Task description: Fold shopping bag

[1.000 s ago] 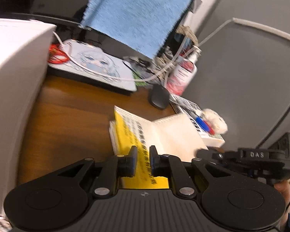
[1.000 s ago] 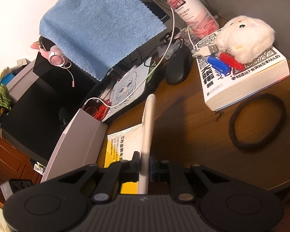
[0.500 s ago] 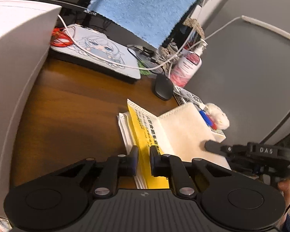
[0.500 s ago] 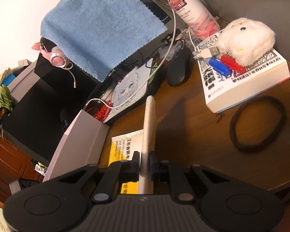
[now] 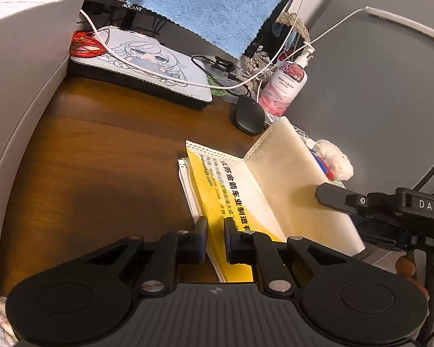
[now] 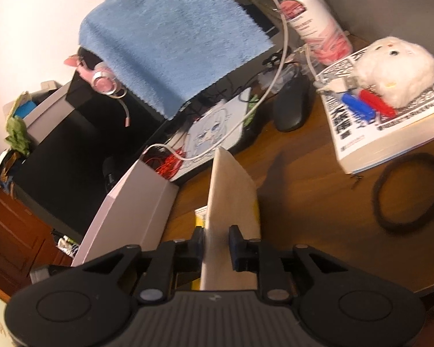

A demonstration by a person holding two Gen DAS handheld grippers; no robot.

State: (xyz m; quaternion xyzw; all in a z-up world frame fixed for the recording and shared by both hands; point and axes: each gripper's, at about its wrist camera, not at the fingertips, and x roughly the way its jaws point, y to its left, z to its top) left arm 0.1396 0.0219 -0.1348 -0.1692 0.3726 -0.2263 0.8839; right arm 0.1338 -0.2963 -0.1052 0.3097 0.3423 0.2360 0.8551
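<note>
Lying open left of the yellow-and-cream folded shopping bag [image 5: 234,190]: a broad stretch of bare brown wooden tabletop [image 5: 101,156]. Blocking the far left, a tall white box wall [image 5: 20,92]; crowding the back, a black computer mouse [image 5: 247,112] and pink-labelled pump bottle [image 5: 286,86]; hemming the right, a thick book [image 6: 390,127] and black hair band [image 6: 408,190].

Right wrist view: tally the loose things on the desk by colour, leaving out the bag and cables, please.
Black: 2, mouse and hair band
White: 2, plush toy and book
Blue: 2, towel and blue pen
Red: 1, red pen
Pink and white: 1, pump bottle
Total: 8
</note>
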